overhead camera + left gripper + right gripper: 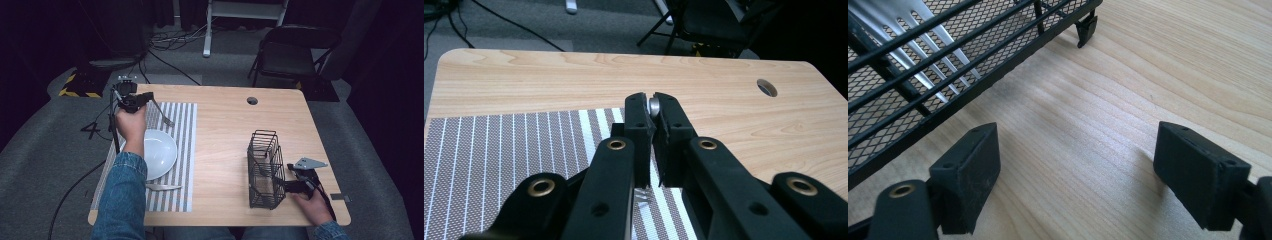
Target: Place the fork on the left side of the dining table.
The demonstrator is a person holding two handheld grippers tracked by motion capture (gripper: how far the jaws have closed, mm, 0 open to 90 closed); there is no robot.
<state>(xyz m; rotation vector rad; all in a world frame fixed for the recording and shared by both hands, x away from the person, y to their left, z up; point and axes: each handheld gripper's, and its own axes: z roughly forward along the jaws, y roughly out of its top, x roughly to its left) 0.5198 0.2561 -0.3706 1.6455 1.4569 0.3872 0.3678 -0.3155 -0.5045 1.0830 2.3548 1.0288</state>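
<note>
Left gripper point(652, 117): your jaws are clamped on a fork point(162, 115), handle end pinched between them, tines hanging down over the striped mat point(185, 150).
Right gripper point(1075, 175): jaws spread wide, nothing between them, low over the table point(225, 130) just beside the wire basket point(265, 170).
Basket: metal utensil already inside.
Plate point(160, 152): on the mat, knife point(162, 187) just in front of it.
</note>
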